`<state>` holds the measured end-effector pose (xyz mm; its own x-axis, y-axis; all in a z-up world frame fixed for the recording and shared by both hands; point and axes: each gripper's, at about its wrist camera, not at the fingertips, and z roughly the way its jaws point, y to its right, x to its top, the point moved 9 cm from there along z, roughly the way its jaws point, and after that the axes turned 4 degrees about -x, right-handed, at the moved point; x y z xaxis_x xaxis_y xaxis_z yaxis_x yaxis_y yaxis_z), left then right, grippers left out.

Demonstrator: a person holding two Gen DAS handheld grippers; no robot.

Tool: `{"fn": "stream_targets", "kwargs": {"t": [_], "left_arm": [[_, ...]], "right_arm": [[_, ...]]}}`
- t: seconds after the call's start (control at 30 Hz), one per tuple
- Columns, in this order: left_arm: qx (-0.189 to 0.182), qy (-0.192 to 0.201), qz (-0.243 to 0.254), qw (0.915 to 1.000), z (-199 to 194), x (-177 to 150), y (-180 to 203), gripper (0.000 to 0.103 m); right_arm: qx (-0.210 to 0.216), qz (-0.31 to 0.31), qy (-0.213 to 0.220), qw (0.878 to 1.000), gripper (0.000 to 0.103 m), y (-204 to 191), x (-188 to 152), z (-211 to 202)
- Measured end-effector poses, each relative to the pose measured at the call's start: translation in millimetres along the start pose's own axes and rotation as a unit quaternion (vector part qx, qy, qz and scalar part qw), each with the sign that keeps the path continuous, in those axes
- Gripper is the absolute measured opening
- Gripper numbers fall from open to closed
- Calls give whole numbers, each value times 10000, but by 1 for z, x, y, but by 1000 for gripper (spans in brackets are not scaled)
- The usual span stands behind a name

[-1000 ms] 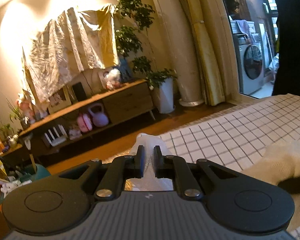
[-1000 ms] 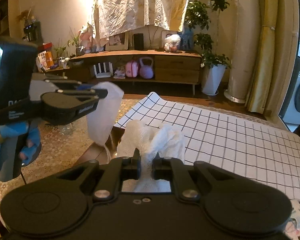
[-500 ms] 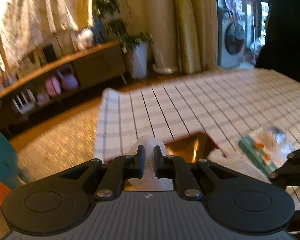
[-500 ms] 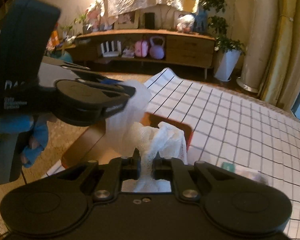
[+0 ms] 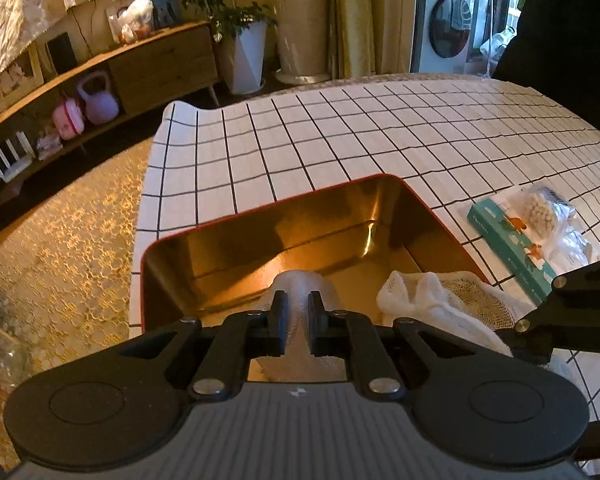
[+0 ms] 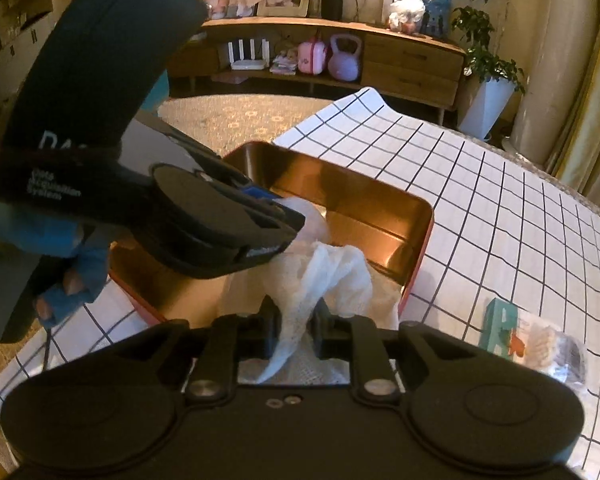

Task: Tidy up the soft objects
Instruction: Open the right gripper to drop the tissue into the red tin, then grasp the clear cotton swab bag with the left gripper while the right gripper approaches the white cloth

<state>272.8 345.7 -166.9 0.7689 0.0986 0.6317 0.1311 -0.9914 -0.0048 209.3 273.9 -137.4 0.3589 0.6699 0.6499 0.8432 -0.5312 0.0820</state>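
Lowering both cloths into the tin is the step in hand, it seems. On the left, a person's hand (image 6: pixel 66 280) in a blue glove holds the left gripper (image 5: pixel 297 322), and its fingers (image 5: pixel 278 322) are pinched narrow on a white mesh cloth (image 5: pixel 300 280) that hangs just inside the near end of the gold tin (image 5: pixel 260 256). The tin has a red rim and sits on the checked cloth (image 5: pixel 380 136) that covers the desk. Next to it, toward the right, the white gauze cloth (image 6: pixel 324 276) droops over the near edge of the tin. The right gripper (image 6: pixel 294 332) has the gauze between its fingers (image 6: pixel 269 330), and they have just been opening, so the gap is a bit wider, but the gauze is still in there. To do this well, I think each hand should go low enough that the cloth rests on the tin's floor before it lets go. The gauze should be pushed further in, so no part hangs out over the rim. The two grippers are close together, so they should not bump. Far right on the desk lie a teal box (image 5: pixel 512 244) and a clear bag (image 5: pixel 548 216), well apart from the tin.
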Motion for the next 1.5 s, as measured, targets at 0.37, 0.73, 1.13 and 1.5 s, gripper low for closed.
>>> {"fn": "stream_targets", "kwargs": {"t": [0.37,0.73,1.13,1.5], "left_arm": [[44,102,-45,9999,-2,0,-1,73],[217,226,-151,9994,-20,7,-7,79],[320,670,-386,9965,-70,19,-4,79],[56,1036,-128,9945,-124,25,57,79]], "right_arm": [[-46,54,-81,9999,37,7,0,8],[-98,29,209,9997,66,12,0,-16],[-13,410,731,9965,81,30,0,-75],[-204,1051,1060,9886,87,65,-14,-135]]}}
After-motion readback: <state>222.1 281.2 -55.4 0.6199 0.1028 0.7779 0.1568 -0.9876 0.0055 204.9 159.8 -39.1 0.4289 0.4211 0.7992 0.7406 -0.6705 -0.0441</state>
